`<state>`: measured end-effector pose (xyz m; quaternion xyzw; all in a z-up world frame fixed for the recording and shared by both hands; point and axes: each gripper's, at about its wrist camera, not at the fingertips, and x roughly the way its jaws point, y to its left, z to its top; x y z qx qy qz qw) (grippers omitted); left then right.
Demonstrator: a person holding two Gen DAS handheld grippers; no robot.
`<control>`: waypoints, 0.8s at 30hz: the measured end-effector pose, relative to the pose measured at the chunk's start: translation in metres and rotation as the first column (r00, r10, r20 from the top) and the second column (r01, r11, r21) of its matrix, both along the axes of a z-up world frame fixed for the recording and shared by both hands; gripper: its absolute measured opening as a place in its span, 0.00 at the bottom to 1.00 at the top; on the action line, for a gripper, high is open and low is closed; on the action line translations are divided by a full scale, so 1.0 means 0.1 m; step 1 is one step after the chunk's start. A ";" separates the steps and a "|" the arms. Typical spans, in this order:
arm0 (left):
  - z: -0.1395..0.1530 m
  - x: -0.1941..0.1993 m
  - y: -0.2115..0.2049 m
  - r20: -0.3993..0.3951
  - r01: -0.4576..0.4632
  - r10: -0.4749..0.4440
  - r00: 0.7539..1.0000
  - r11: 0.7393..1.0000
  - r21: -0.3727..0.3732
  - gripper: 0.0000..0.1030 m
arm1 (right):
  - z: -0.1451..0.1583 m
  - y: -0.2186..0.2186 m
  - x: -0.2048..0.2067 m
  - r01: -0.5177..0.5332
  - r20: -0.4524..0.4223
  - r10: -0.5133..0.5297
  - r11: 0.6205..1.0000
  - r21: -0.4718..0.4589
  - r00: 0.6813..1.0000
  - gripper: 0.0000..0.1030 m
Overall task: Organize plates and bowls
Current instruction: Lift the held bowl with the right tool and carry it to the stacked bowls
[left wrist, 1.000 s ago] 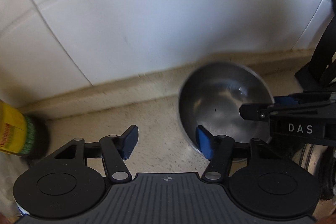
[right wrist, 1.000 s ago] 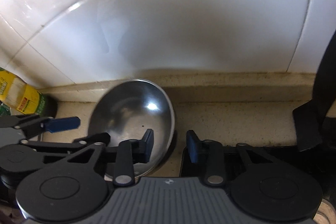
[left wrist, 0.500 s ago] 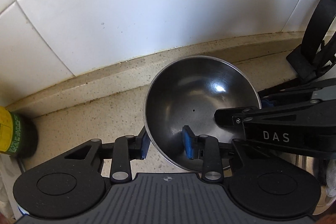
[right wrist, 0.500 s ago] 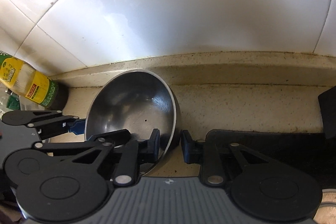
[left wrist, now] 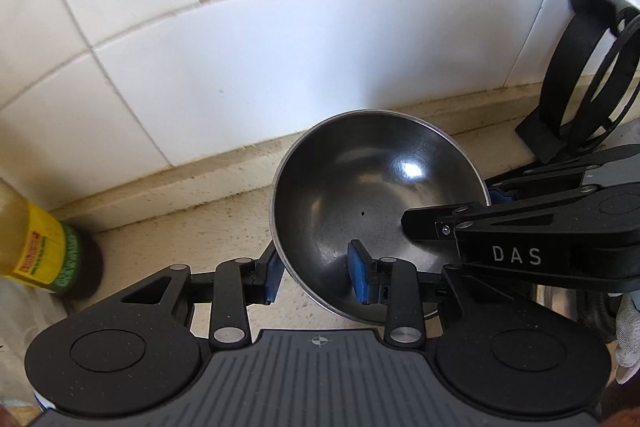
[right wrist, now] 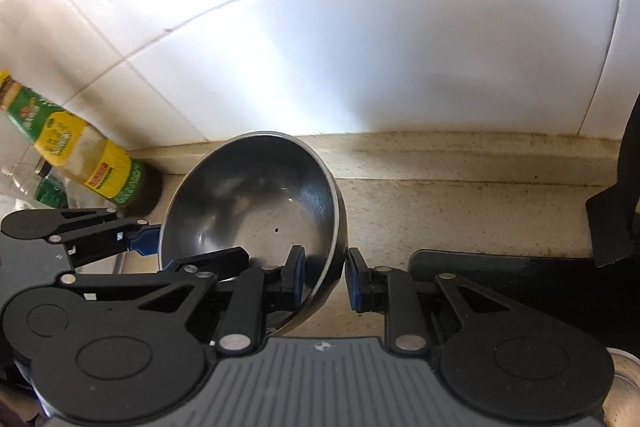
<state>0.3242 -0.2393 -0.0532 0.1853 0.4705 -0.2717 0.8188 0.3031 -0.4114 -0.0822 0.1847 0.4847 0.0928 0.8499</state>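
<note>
Backing the scene is a white tiled wall, which meets a speckled beige counter along a raised back edge. A black rack stands at the right end of that back edge, with a black mat in front of it. A steel bowl sits near the middle of the back edge, between both tools, tilted toward the wall; whether its base rests on the counter cannot be told.

The right gripper straddles the bowl's right rim: one blue pad is inside the bowl, the other outside. Its jaws are narrowly apart around the rim, and a sliver of gap shows at the outer pad, so a firm clamp cannot be confirmed.

The left gripper straddles the near-left rim in the same way, one pad inside and one outside. Its jaws stand wider apart, and the inner pad is clear of the wall.

A yellow-labelled bottle stands toward the left end of the back edge, well apart from the bowl. A small dark speck marks the bowl's inner floor.
</note>
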 end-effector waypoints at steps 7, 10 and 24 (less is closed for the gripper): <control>0.35 -0.26 0.25 0.046 -0.013 0.015 0.999 1.000 -0.028 0.41 | 0.38 0.23 -0.22 -0.021 0.048 0.022 0.999 -0.025 0.999 0.26; 0.49 -0.39 0.37 0.067 -0.016 0.019 0.998 0.999 -0.038 0.42 | 0.54 0.31 -0.33 -0.032 0.066 0.035 0.999 -0.036 0.997 0.26; 0.68 -1.01 0.85 0.082 -0.024 0.026 0.996 1.000 -0.017 0.50 | 0.73 0.84 -0.87 -0.105 0.056 0.108 0.992 -0.067 0.993 0.27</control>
